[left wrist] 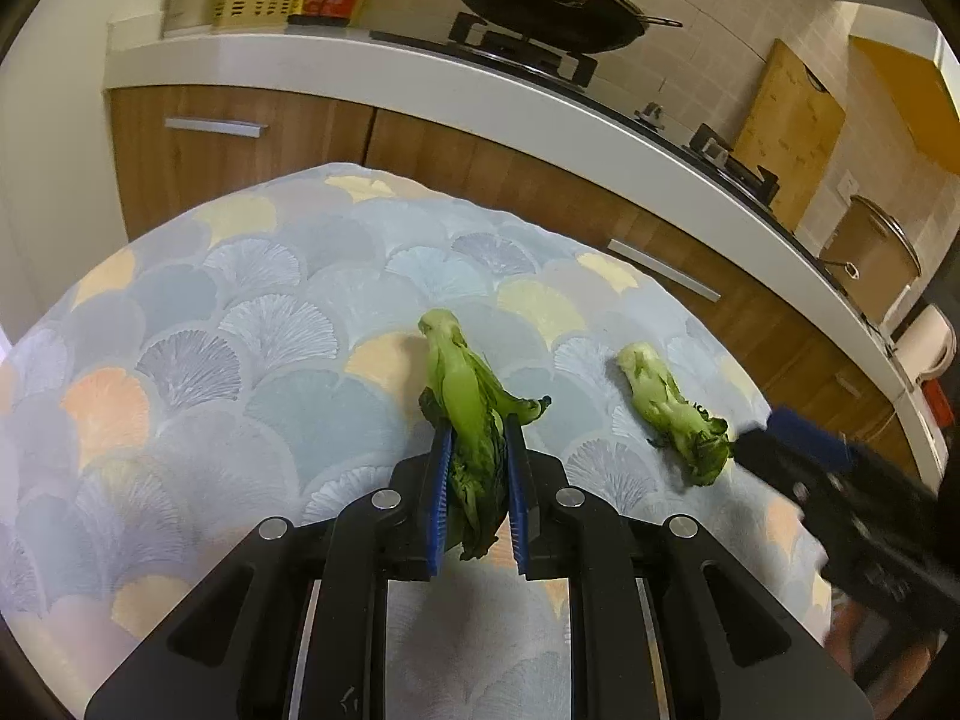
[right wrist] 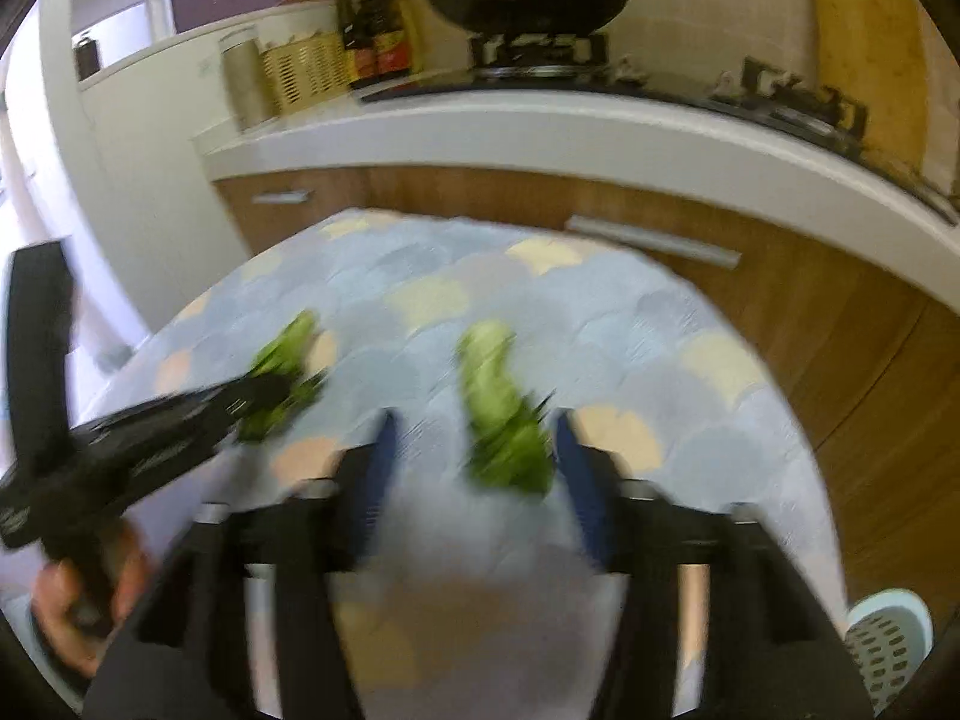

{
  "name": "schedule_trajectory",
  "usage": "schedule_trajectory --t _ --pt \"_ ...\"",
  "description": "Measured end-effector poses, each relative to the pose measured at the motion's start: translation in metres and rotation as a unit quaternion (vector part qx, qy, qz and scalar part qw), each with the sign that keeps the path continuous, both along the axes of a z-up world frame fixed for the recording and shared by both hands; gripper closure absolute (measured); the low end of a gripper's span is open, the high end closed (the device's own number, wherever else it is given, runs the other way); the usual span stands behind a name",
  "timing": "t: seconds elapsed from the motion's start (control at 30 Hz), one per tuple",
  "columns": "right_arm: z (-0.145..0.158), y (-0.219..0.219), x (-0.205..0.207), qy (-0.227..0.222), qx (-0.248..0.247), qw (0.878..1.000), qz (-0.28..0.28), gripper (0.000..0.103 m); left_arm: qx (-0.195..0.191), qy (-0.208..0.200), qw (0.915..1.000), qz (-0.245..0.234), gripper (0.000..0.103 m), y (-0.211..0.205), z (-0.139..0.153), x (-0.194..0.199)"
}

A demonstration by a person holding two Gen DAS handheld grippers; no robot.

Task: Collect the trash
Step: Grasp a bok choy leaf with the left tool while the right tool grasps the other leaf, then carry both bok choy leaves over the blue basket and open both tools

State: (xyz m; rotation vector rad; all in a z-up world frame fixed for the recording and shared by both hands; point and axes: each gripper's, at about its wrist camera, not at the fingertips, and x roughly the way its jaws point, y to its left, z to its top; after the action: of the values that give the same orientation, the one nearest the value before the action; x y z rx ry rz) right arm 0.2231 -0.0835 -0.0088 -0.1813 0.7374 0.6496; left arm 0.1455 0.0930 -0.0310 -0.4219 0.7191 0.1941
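Left gripper point(left wrist: 477, 429): matt black plastic, ribbed blue pads | leafy scrap point(left wrist: 471, 420) between them: crinkled, waxy stalk | cloth point(left wrist: 240, 324) beneath: soft woven | cabinets point(left wrist: 252, 138) beyond: wood grain, brushed-metal handles

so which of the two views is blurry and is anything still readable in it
Left wrist view: sharp, with fisheye bending of the counter edge; only the right hand-held gripper smears. Right wrist view: motion-blurred throughout, yet the two green vegetable scraps and its open blue fingers stay readable.
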Motion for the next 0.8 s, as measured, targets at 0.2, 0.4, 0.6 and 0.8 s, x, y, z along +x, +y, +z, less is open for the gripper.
schedule_trajectory --t 0.2,0.4,0.6,0.8 --pt "-0.024 0.017 0.026 0.024 -0.029 0.999 -0.002 0.042 0.008 0.001 0.9999 -0.009 0.088 -0.006 0.001 0.002" --pt "-0.035 0.027 0.034 0.045 -0.052 0.998 0.000 0.055 0.012 -0.001 0.9998 -0.014 0.088 -0.009 0.001 0.002" --pt "-0.030 0.023 0.020 0.020 -0.049 0.999 -0.004 0.085 0.022 -0.009 0.9995 -0.022 0.088 -0.015 0.004 0.000" --pt "-0.003 -0.003 -0.004 -0.006 -0.026 0.999 -0.038 0.085 0.018 -0.025 0.9983 -0.050 0.088 -0.033 0.011 -0.005"
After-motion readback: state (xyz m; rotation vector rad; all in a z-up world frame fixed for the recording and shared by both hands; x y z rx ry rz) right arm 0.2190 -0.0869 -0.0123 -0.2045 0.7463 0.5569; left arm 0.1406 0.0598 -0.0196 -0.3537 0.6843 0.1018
